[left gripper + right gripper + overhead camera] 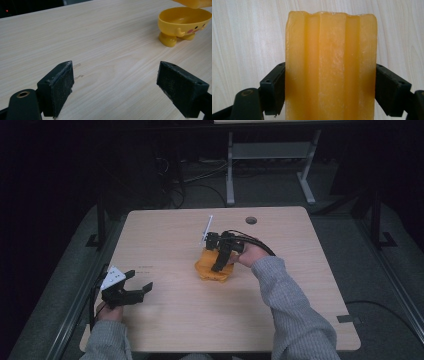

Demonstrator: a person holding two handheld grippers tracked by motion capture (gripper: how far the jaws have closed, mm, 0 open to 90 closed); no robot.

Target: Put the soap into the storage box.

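Observation:
My right gripper (330,87) is shut on a ribbed orange-yellow block (330,62), which stands up between the jaws over bare wood. In the high view that gripper (218,266) points down at the middle of the table, right over a yellow bowl (205,267). The bowl (183,22) has small feet, arms and a painted face, and the block's edge (197,3) hangs just above its rim. My left gripper (141,280) hovers near the table's front left, well apart from the bowl. Its jaws (115,82) stand wide open with nothing between them.
The light wooden table (165,320) has a round cable hole (251,220) at the back right and a dark tape patch (350,319) at its right edge. A grey desk frame (270,150) stands on the floor behind.

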